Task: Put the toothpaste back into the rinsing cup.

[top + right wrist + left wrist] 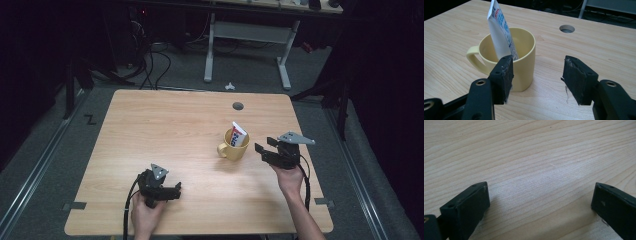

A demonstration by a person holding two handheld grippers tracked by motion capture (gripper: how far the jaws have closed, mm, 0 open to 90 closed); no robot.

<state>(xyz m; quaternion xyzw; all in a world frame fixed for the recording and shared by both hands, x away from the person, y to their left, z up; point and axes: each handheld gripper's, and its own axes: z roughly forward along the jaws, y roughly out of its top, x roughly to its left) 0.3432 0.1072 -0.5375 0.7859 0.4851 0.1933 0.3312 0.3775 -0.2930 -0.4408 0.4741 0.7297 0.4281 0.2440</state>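
A yellow mug (pixel 233 146) (pixel 516 60) stands upright right of the table's middle, handle to the left. A white toothpaste tube (pixel 239 134) (pixel 500 32) leans in it, crimped end up. My right gripper (pixel 262 150) (pixel 537 77) hovers just right of the mug, jaws open with nothing between them and the left fingertip (pixel 504 75) in front of the mug's wall. My left gripper (pixel 176 190) (pixel 540 202) rests low near the front left of the wooden table (pixel 165 130), jaws wide open over bare wood.
A round cable hole (pixel 238 106) (pixel 567 28) lies in the tabletop behind the mug. Beyond the far edge stand a white desk frame (pixel 247 45) and loose cables (pixel 150 60) on the floor. The table's right edge is close to my right hand.
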